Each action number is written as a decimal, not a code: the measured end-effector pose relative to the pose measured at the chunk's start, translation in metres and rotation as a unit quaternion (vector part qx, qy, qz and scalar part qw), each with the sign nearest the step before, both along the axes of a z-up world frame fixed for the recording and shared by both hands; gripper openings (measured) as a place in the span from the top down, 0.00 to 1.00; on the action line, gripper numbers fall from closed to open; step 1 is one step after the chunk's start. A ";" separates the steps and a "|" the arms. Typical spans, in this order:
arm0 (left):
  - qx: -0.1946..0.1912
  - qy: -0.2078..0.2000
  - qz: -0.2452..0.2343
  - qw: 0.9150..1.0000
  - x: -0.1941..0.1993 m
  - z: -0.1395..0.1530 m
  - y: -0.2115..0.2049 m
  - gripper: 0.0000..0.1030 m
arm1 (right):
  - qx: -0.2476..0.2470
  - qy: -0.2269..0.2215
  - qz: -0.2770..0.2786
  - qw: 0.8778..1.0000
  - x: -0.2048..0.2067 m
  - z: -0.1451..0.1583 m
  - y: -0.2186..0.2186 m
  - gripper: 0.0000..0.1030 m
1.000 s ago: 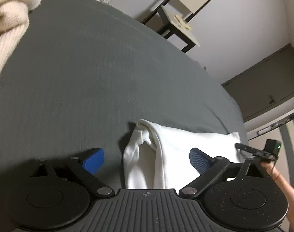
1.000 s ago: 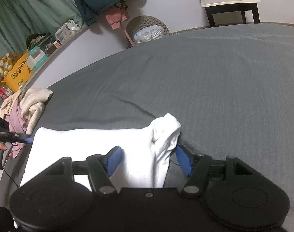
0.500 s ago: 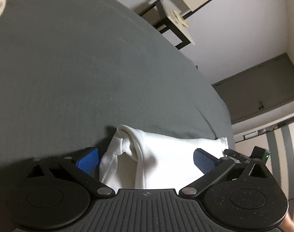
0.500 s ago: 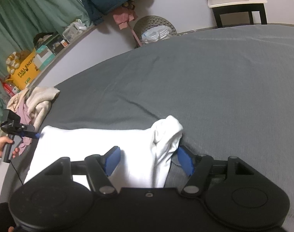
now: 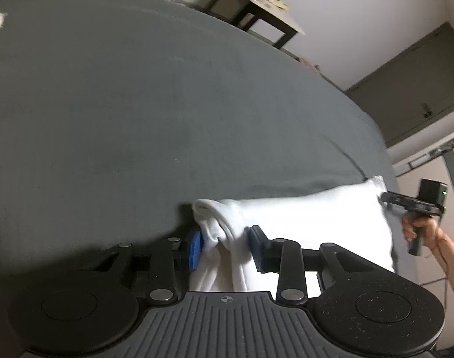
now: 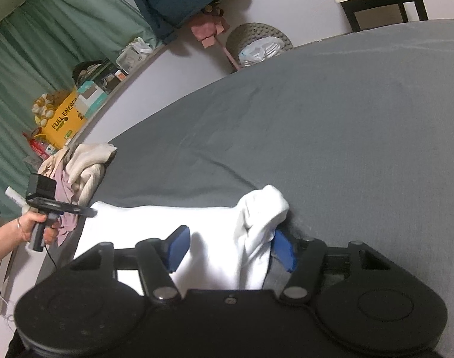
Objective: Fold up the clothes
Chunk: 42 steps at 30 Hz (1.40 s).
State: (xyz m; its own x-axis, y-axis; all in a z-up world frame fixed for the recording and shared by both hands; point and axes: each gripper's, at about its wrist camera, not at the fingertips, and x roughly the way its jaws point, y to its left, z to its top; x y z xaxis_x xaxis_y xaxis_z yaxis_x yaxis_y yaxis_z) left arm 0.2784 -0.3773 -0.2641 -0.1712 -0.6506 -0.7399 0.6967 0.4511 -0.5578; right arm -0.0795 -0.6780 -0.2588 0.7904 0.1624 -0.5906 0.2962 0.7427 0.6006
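From where I stand, the left claw (image 5: 225, 246) has just narrowed: a moment ago its blue pads stood wide on either side of the bunched corner, and now they pinch that corner of the white garment (image 5: 310, 217) between them, the cloth rising in a soft ridge above the pads. The garment itself lies as a long white strip near the edge of the grey bed (image 5: 137, 104), stretched between the two tools. Further right, the right claw (image 6: 231, 249) has not followed suit; its pads stay apart, straddling the other rumpled end of the garment (image 6: 167, 223) with cloth between them but not squeezed. So one end looks secured and the other only lined up, which I take to mean a lift or fold-over is being prepared, once the right side closes too. A heap of cream and pink clothes (image 6: 80, 170) waits at the bed's far corner.
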 end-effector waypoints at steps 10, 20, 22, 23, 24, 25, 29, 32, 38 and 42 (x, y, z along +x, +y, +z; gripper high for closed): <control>-0.010 -0.063 -0.010 0.998 -0.002 0.011 0.008 0.80 | 0.009 0.004 -0.028 1.000 0.003 -0.004 -0.004 0.60; -0.058 -0.127 0.034 0.990 -0.003 0.046 0.020 0.87 | -0.045 0.016 -0.044 0.998 0.021 0.023 0.012 0.88; -0.066 -0.140 0.049 0.987 0.003 0.058 0.016 0.87 | -0.060 0.005 -0.053 0.997 0.029 0.036 0.015 0.88; -0.070 -0.147 0.056 0.985 0.006 0.064 0.014 0.87 | -0.071 0.003 -0.060 0.996 0.035 0.042 0.016 0.88; -0.074 -0.156 0.065 0.983 0.008 0.071 0.010 0.87 | -0.083 0.001 -0.070 0.994 0.041 0.047 0.016 0.88; -0.077 -0.167 0.076 0.980 0.010 0.076 0.008 0.87 | -0.091 0.000 -0.081 0.992 0.046 0.051 0.016 0.88; -0.092 -0.176 0.121 0.973 0.016 0.085 0.011 0.87 | -0.120 -0.010 -0.125 0.985 0.055 0.058 0.015 0.87; -0.108 -0.186 0.100 0.972 0.006 0.085 0.026 0.86 | -0.131 -0.022 -0.131 0.983 0.051 0.058 0.020 0.87; -0.205 -0.168 0.083 0.961 -0.024 0.097 0.087 0.87 | -0.134 -0.110 -0.097 0.980 -0.006 0.073 0.050 0.87; -0.226 -0.162 0.043 0.960 -0.055 0.106 0.121 0.87 | -0.144 -0.127 -0.070 0.979 -0.044 0.090 0.076 0.87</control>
State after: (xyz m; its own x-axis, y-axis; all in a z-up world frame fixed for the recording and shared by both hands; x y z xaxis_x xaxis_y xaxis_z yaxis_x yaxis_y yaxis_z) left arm 0.2233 -0.2559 -0.1580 0.0890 -0.9188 -0.3845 0.8370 0.2783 -0.4712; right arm -0.1234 -0.6018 -0.1687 0.9206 -0.1026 -0.3769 0.2755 0.8546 0.4403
